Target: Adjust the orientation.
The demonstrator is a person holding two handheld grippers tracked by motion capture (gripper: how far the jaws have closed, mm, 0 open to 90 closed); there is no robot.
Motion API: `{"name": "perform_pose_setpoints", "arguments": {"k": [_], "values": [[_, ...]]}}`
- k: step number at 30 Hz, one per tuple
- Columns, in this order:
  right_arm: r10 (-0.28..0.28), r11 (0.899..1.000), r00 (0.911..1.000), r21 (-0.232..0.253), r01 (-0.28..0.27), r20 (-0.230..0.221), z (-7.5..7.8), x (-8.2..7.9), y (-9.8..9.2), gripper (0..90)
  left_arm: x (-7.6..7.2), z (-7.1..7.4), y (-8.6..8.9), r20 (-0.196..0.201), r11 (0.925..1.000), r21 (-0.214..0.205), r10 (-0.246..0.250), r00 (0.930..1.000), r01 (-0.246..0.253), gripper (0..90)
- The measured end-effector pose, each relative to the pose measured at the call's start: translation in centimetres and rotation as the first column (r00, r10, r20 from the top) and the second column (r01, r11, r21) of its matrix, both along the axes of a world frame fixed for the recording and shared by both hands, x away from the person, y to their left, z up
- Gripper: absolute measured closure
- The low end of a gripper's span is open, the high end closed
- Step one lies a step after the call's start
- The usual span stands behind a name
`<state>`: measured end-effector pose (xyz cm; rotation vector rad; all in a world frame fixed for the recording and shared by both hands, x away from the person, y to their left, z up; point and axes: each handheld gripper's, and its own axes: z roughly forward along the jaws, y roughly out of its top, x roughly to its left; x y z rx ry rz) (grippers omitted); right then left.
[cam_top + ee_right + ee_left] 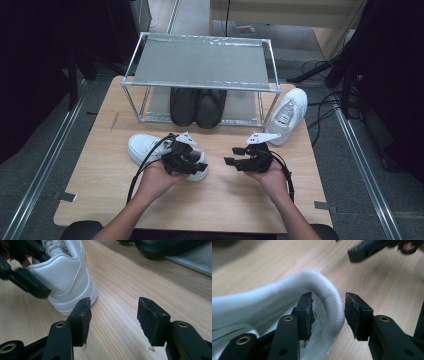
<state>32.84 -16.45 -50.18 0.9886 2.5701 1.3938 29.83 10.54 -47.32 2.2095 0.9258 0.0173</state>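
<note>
Left claw (327,315) released, jaws straddling heel collar of white sneaker (262,302), pads not pressing. Right claw (113,320) released, empty, lower centre over desk (120,277). Step, likely: sneaker let go or grasp pending. Next: clench collar, lift toward rack (200,60).

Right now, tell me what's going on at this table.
A person is sorting shoes with a handheld gripper in each hand. The left gripper sits at the heel collar of a white sneaker lying on the table, jaws straddling the collar, one inside the shoe, but not pressing on it. The right gripper is open and holds nothing. A second white sneaker lies beside the metal rack, where a pair of black shoes sits on the lower shelf.
</note>
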Motion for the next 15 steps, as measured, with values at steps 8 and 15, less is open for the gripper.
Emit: {"name": "perform_pose_setpoints", "arguments": {"k": [8,15], "values": [[0.016,1.0,0.9999,-0.004,-0.016,0.001,0.0,0.0,0.5,46.1,-0.1,1.2,1.9,0.024,0.9995,-0.017,0.027,0.9993,-0.026,46.7],[0.034,0.999,0.9994,-0.01,-0.034,0.003,0.0,0.3,1.0,46.3,-0.9,2.7,3.7,0.06,0.9972,-0.05,0.058,0.9965,-0.055,44.7]]}}
